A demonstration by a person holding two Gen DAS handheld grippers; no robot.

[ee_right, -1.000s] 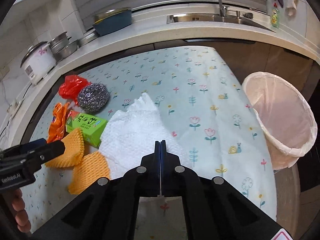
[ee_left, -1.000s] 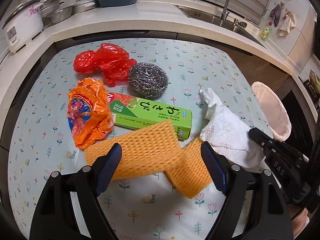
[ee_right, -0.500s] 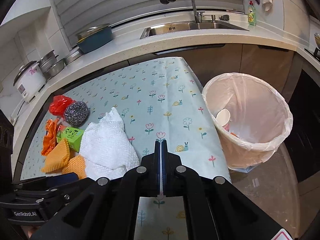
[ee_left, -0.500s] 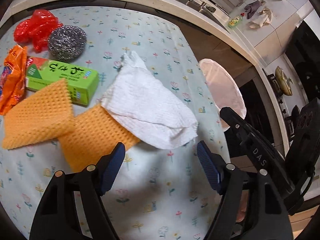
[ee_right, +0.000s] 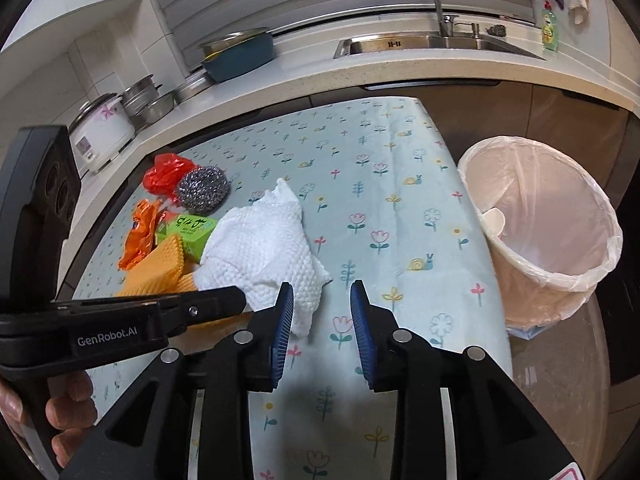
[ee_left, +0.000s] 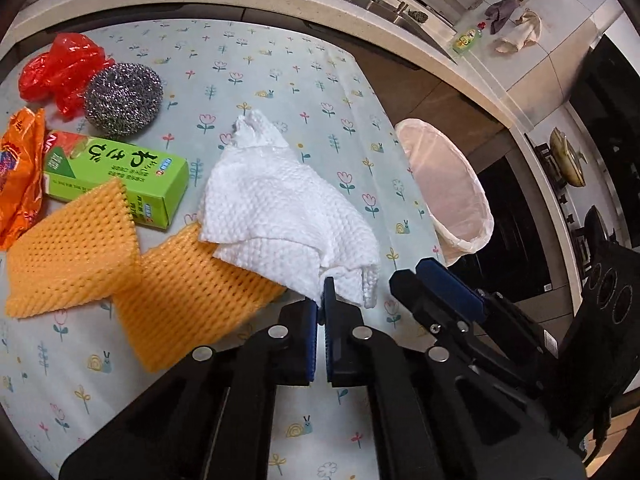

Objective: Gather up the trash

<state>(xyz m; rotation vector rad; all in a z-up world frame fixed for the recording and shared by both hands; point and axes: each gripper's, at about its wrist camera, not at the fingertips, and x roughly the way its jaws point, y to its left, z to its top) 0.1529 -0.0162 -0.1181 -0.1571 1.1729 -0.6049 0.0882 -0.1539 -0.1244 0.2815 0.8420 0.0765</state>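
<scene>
A crumpled white paper towel [ee_left: 280, 208] lies mid-table on the flowered cloth, partly over an orange foam net [ee_left: 188, 292]. My left gripper [ee_left: 322, 284] is shut on the towel's near edge. In the right wrist view its black tip [ee_right: 236, 300] meets the towel [ee_right: 260, 252]. My right gripper [ee_right: 322, 292] hovers just right of it with its jaws opening. The towel's near corner hangs by the left pad and neither pad presses on it. A bin lined with a pale bag [ee_right: 540, 240] stands off the table's right edge.
Left of the towel lie a second orange foam net [ee_left: 72, 248], a green box [ee_left: 120, 176], a steel scourer [ee_left: 122, 98], a red plastic bag [ee_left: 60, 68] and an orange wrapper [ee_left: 18, 176]. A white cup [ee_right: 494, 220] sits in the bin. Counter and sink [ee_right: 432, 42] run behind.
My left gripper swung from the foam nets to the towel and closed on its near edge. My right gripper, shut before, has parted its jaws and come in beside the towel.
</scene>
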